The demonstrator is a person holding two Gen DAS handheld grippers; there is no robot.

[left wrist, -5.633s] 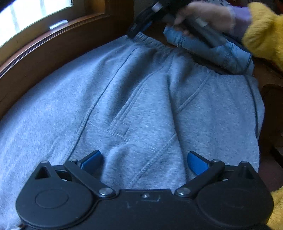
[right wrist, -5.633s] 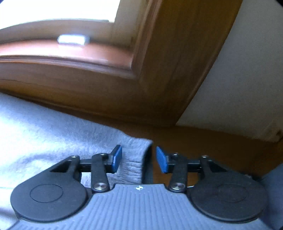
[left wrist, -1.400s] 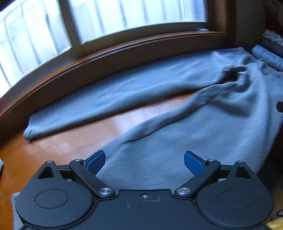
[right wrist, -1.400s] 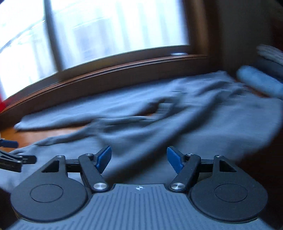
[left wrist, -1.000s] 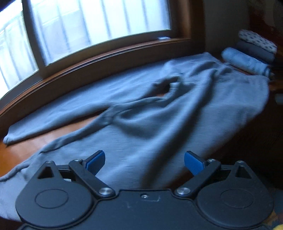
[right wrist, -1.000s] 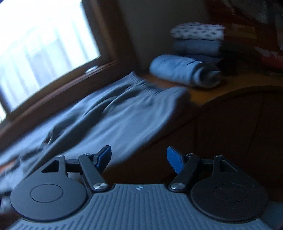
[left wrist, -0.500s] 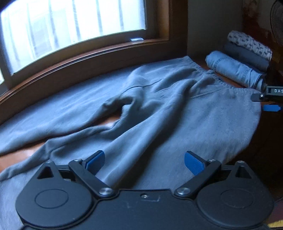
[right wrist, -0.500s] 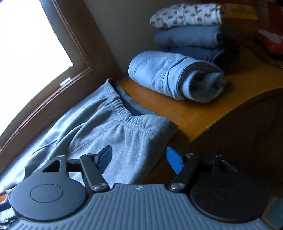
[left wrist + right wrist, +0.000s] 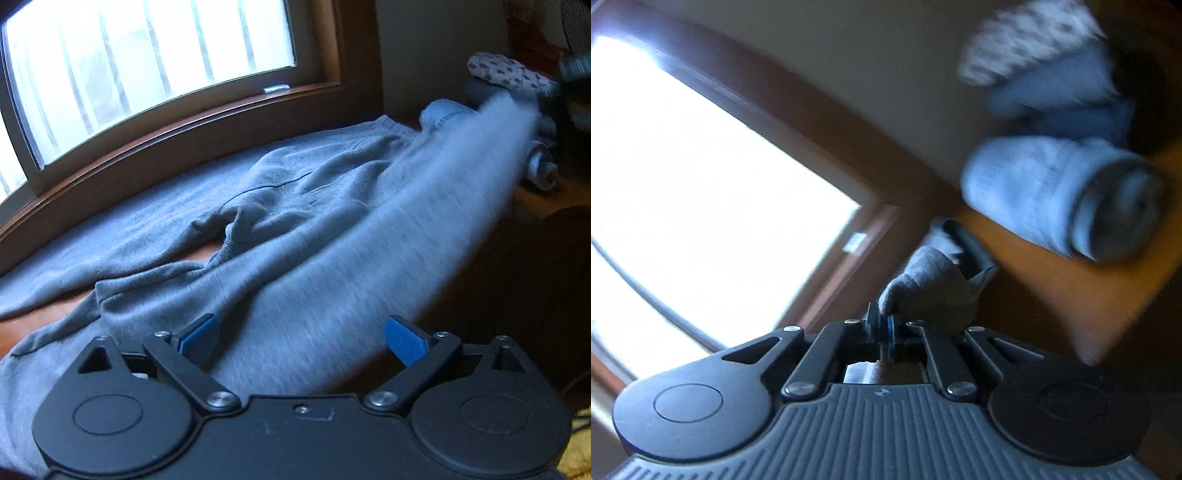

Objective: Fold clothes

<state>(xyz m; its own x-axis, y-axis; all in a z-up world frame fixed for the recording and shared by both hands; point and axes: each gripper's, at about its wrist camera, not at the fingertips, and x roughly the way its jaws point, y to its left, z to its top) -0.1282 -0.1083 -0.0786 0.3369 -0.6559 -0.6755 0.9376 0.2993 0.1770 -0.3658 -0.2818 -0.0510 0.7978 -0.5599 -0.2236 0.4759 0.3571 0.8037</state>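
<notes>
The grey sweatpants lie spread across the wooden counter beneath the window. The right claw pinches their raised waistband corner at far right; the left claw gapes wide over the near leg.

A room in a home. A wood-framed window overlooks a wooden surface. Grey sweatpants and folded clothes lie there.

Barred window overexposed, daylight in. Dark wooden frame, sill below. Plain beige wall. Orange-brown wooden tabletop.
</notes>
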